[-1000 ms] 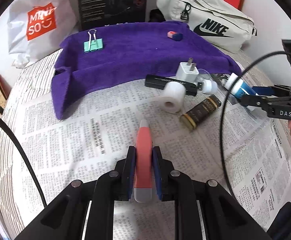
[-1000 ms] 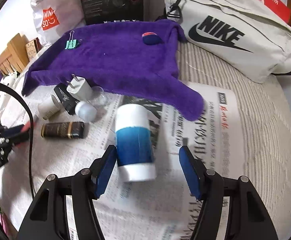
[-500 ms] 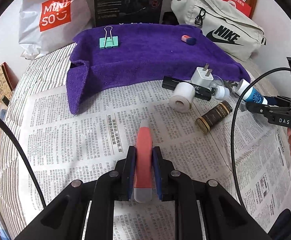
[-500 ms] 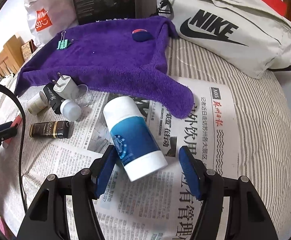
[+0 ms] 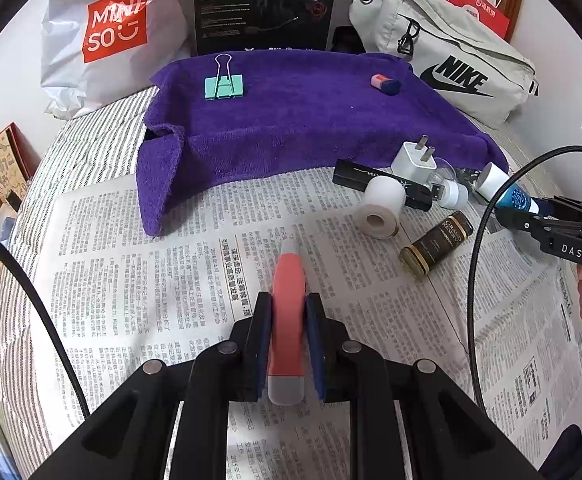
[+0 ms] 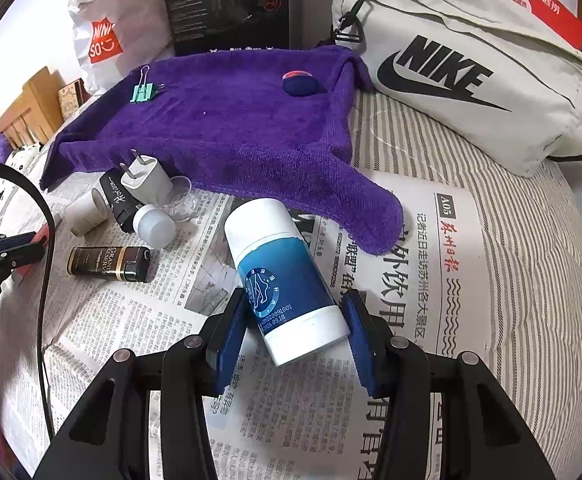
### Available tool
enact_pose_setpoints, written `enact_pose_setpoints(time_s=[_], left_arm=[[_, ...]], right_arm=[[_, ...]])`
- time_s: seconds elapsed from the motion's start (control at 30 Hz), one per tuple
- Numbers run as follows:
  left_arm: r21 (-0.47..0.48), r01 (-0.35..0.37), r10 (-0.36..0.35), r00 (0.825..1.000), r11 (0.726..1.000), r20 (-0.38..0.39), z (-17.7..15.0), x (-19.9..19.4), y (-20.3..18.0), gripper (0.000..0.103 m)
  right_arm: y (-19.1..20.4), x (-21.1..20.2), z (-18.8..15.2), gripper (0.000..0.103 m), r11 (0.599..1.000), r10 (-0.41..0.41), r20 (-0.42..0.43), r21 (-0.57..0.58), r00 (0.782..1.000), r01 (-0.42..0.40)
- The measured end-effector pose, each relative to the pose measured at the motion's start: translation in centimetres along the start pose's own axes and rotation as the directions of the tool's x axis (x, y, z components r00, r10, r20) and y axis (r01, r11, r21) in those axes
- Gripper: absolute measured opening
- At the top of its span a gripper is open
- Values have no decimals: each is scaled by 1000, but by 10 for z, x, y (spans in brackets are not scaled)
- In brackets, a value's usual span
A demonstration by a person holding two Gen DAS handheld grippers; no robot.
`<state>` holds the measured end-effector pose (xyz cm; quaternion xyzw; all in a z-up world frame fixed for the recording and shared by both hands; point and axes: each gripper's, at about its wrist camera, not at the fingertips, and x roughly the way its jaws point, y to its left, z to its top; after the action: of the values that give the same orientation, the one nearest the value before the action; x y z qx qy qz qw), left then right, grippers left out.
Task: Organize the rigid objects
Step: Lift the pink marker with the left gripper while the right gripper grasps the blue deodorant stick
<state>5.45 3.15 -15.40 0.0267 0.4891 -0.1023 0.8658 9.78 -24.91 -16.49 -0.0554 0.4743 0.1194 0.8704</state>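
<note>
My left gripper is shut on a coral-pink pen-shaped tool, held over the newspaper. My right gripper is shut on a tilted blue and white bottle; this bottle also shows in the left wrist view. A purple towel lies at the back with a green binder clip and a small pink and blue eraser on it. Below its edge lie a white plug, a black box, a white roll and a dark brown tube.
A Miniso bag, a black carton and a Nike bag line the back wall. Newspaper covers the striped bedding. A small white cap and a clear dish lie by the plug. A cable hangs at right.
The right gripper has closed from wide open onto the blue bottle, which has tilted. The left gripper has pulled back and up with the pink tool still held.
</note>
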Motion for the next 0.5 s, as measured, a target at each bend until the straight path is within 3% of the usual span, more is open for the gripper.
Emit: enact_pose_setpoints(time_s=[0.5], left_arm=[[-17, 20, -19, 1000, 1000, 24, 1, 0, 6, 17]], right_arm=[[-1, 6, 6, 51, 999, 33, 22, -30, 999, -32]])
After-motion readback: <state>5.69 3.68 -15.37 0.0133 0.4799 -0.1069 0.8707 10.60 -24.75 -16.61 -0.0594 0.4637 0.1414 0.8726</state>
